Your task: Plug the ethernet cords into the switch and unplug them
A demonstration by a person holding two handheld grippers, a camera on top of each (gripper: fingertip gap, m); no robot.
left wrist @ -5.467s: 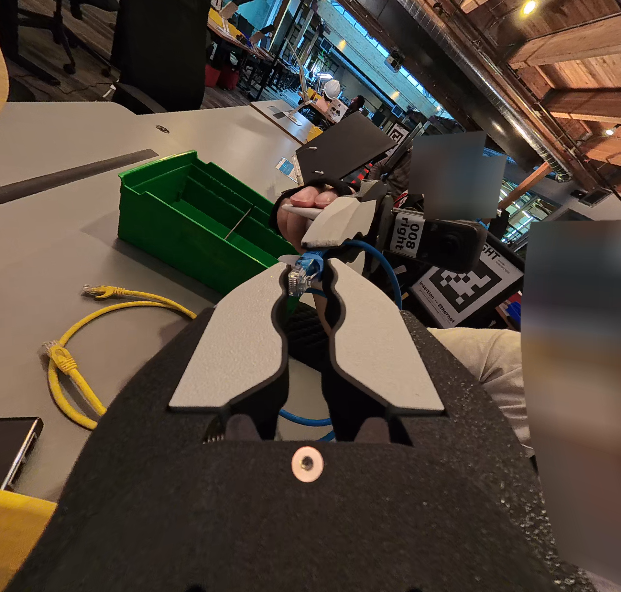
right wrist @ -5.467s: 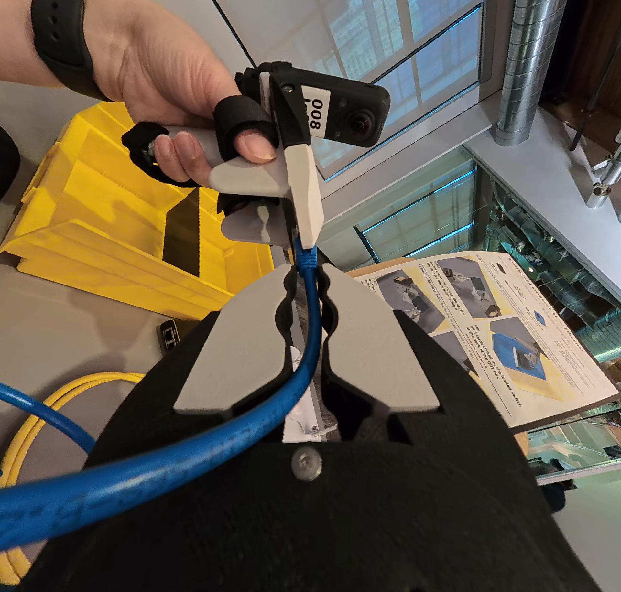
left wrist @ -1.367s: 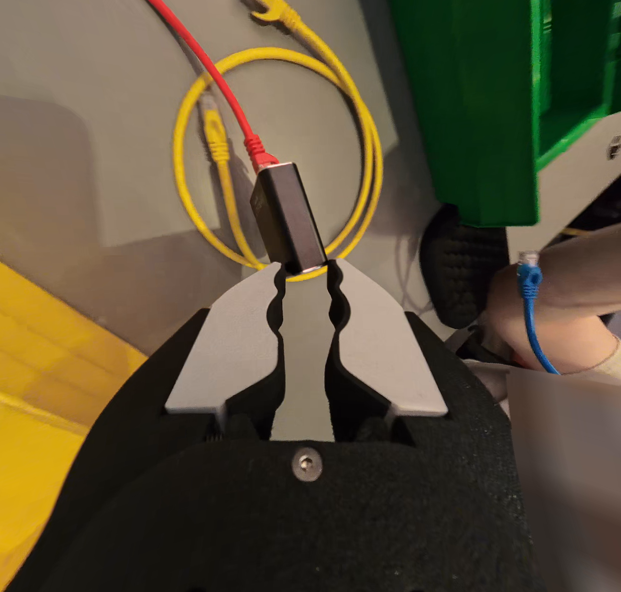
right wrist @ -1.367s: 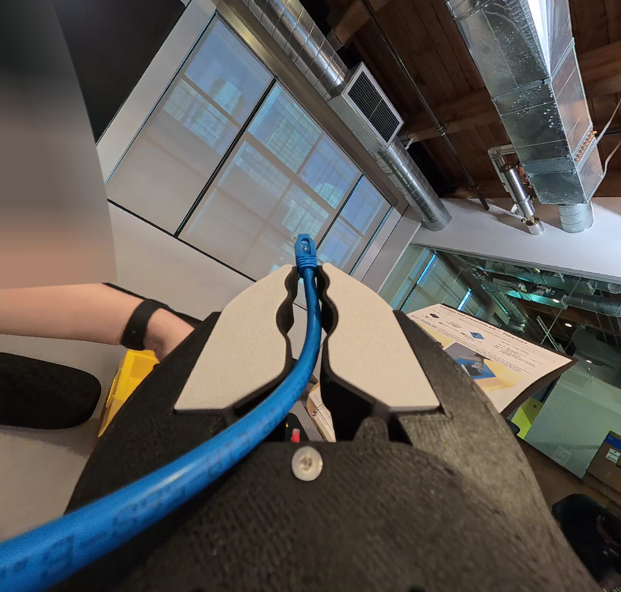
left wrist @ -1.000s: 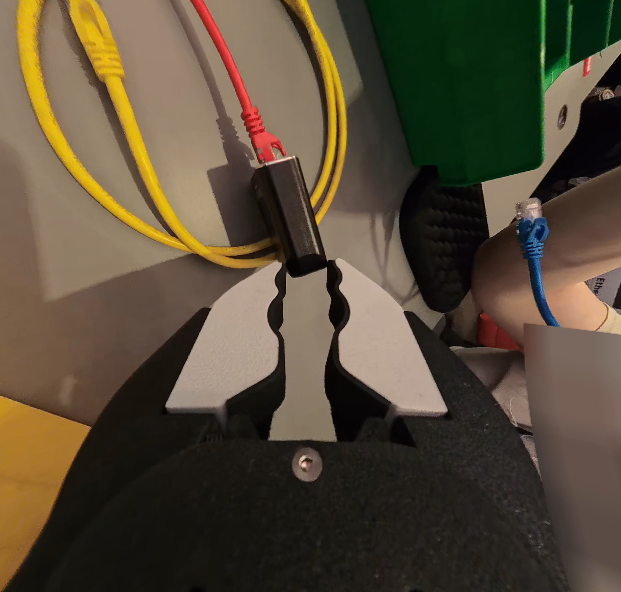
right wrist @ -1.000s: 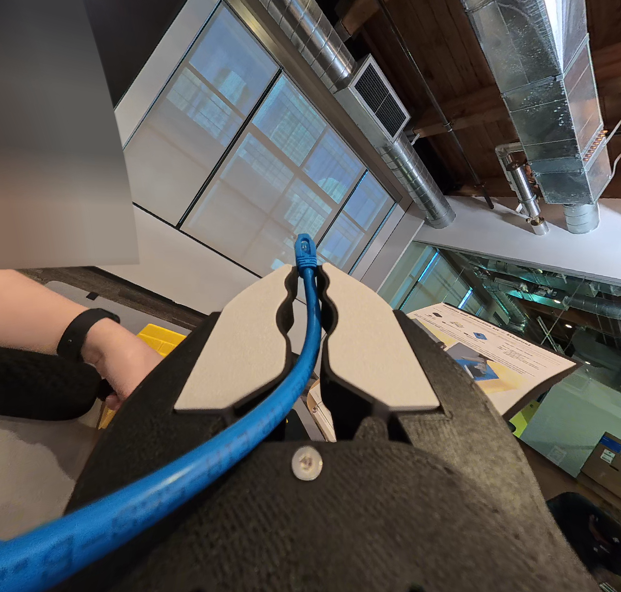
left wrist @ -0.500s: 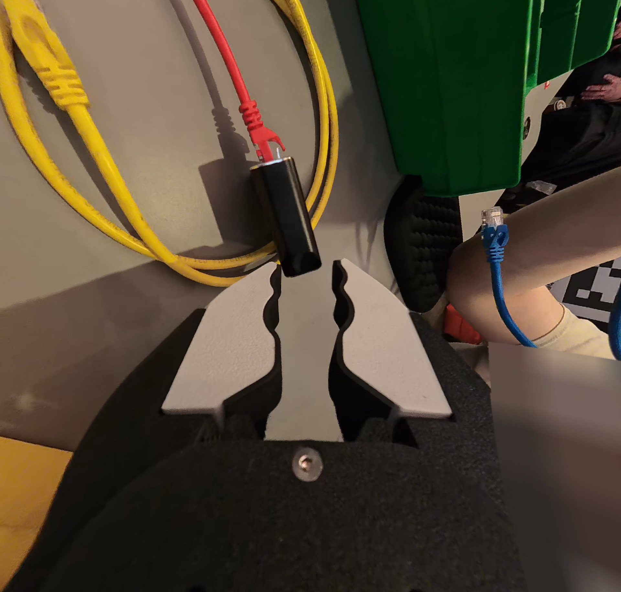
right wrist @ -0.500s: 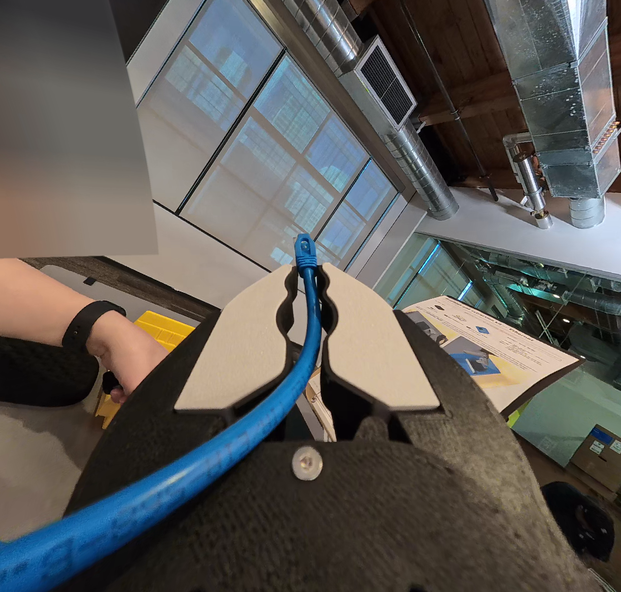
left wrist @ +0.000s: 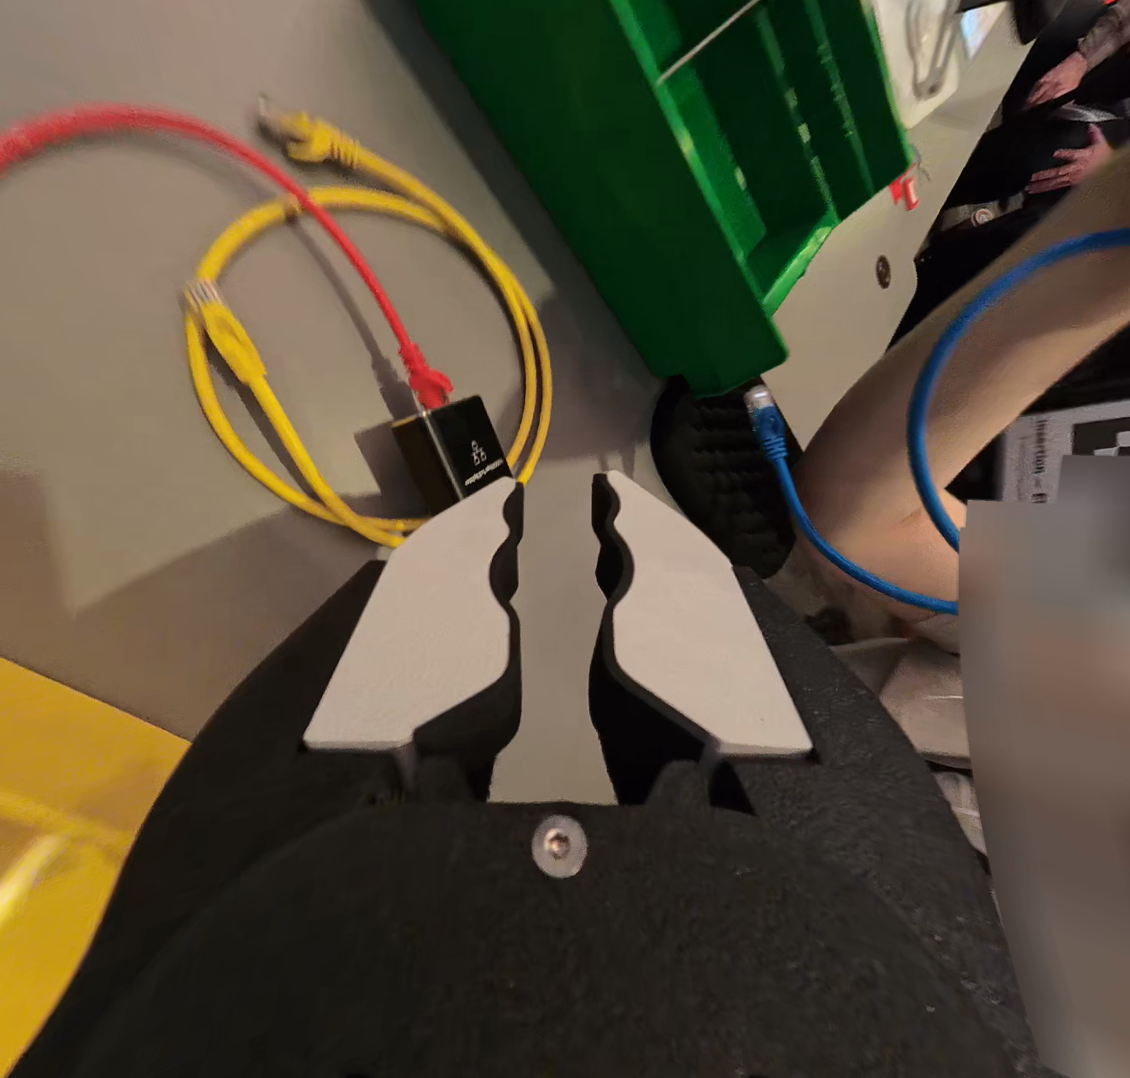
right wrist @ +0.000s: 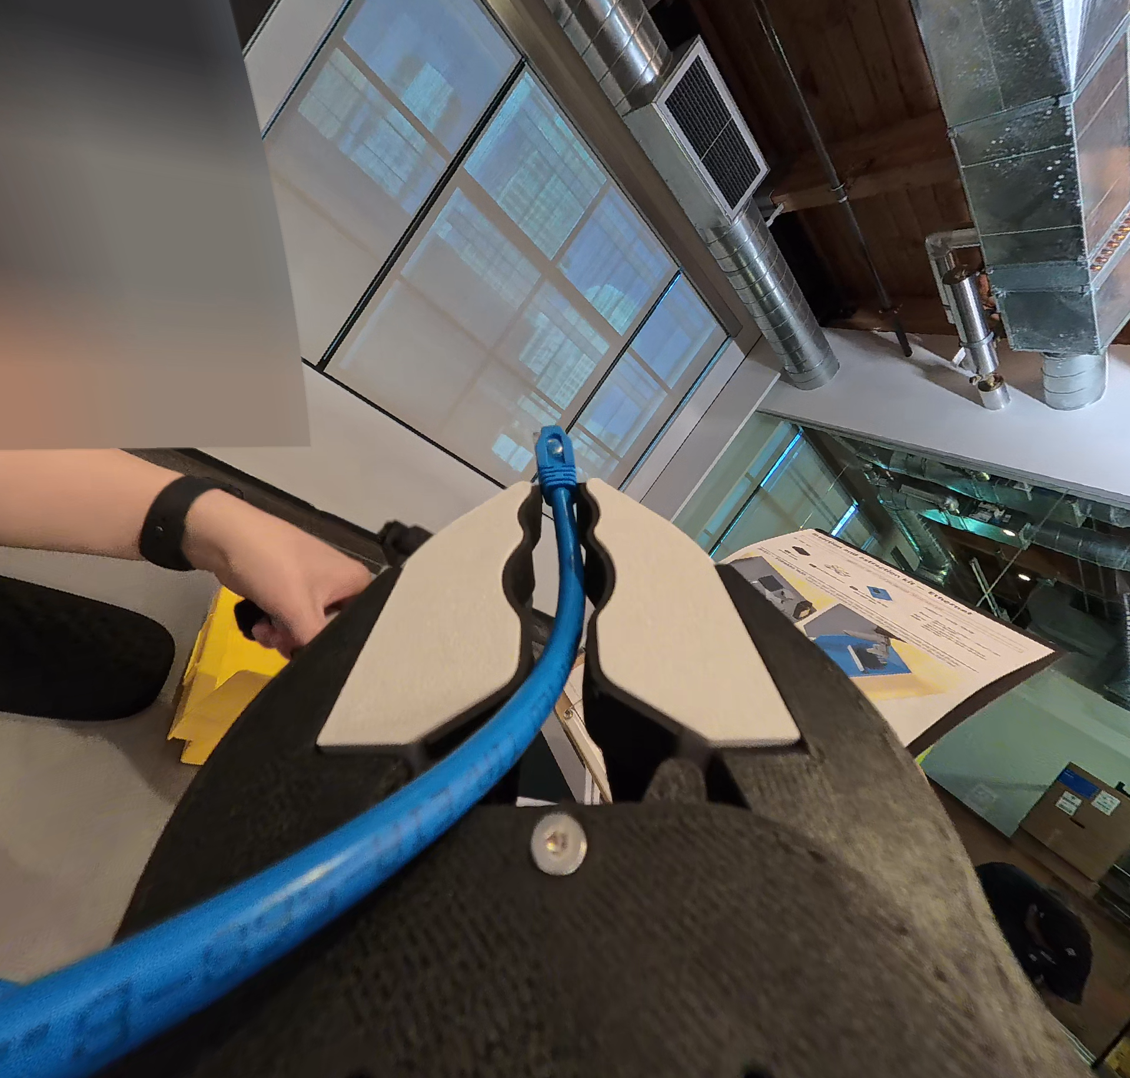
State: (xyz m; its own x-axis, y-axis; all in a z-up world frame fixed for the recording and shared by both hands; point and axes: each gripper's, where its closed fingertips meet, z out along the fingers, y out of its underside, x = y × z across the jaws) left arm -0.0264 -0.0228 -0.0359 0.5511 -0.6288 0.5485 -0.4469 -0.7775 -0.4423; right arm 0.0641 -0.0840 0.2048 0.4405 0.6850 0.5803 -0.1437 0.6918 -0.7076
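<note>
In the left wrist view a small black switch (left wrist: 455,452) lies on the grey table (left wrist: 122,437) with a red cord (left wrist: 367,278) plugged into its far end. My left gripper (left wrist: 556,486) is open and empty; its left fingertip is right beside the switch's near end. A yellow cord (left wrist: 379,339) is coiled around the switch. My right gripper (right wrist: 559,486) is shut on the blue cord (right wrist: 565,565) just behind its plug (right wrist: 553,452), pointing up and away from the table. The blue plug also shows in the left wrist view (left wrist: 764,418), in front of a forearm.
A green bin (left wrist: 672,161) stands just beyond the switch. A yellow bin (left wrist: 55,834) is at the lower left, also in the right wrist view (right wrist: 220,675). A black foam pad (left wrist: 715,480) lies under the person's arm (left wrist: 886,437). An instruction board (right wrist: 886,639) stands at the right. My hands' fingertips stand some 25 cm from each other.
My left gripper has opened wider and shifted right, so the switch now sits off its left fingertip instead of between the tips. The right gripper still holds the blue cord.
</note>
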